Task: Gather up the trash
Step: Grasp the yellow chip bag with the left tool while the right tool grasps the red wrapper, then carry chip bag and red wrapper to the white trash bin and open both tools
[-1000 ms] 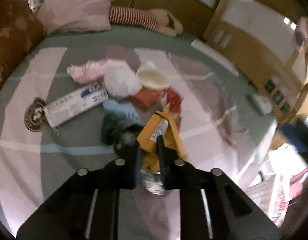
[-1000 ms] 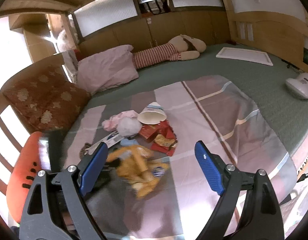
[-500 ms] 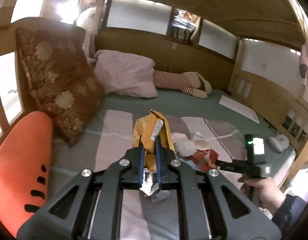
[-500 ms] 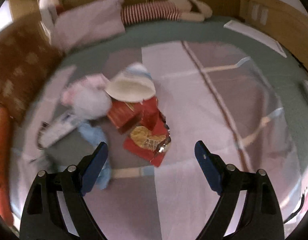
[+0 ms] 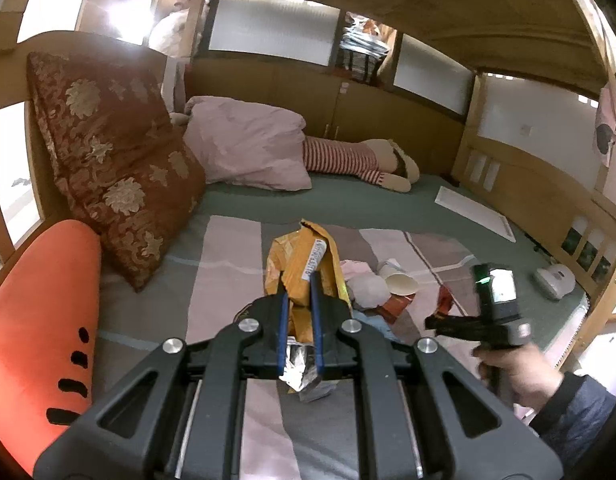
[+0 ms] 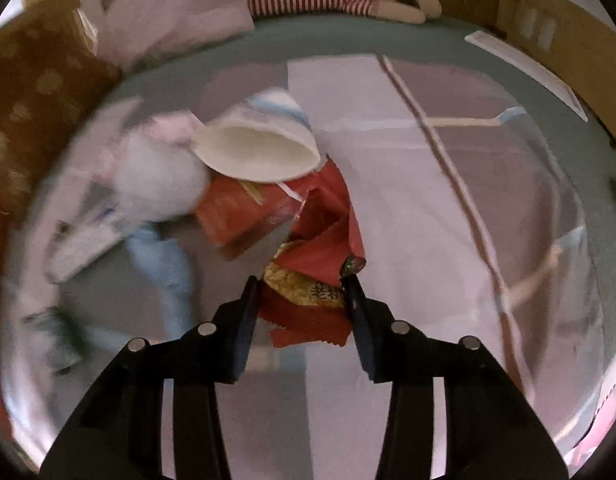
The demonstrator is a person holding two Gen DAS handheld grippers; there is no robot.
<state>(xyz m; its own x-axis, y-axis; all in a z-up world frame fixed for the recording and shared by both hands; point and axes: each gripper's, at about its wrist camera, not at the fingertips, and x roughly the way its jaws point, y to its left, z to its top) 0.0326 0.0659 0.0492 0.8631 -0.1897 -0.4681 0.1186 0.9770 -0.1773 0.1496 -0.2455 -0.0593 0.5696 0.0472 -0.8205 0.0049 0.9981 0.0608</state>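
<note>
The left gripper is pinching a yellow snack wrapper, which stands up between its fingers clear of the bed; the silver torn end hangs behind the pads.

The right gripper has just been closing, with the red snack packet lying flat between its fingers. The pads sit at the packet's edges, and a firm pinch cannot be told. Ahead of the fingertips, the paper cup lies over a red box, beside a white wad.

Risks, as I judge them: the flat foil may slide out or crumple sideways as the fingers shut, or they may snag the bedsheet. A lift could drag the overlapping pile.
</note>
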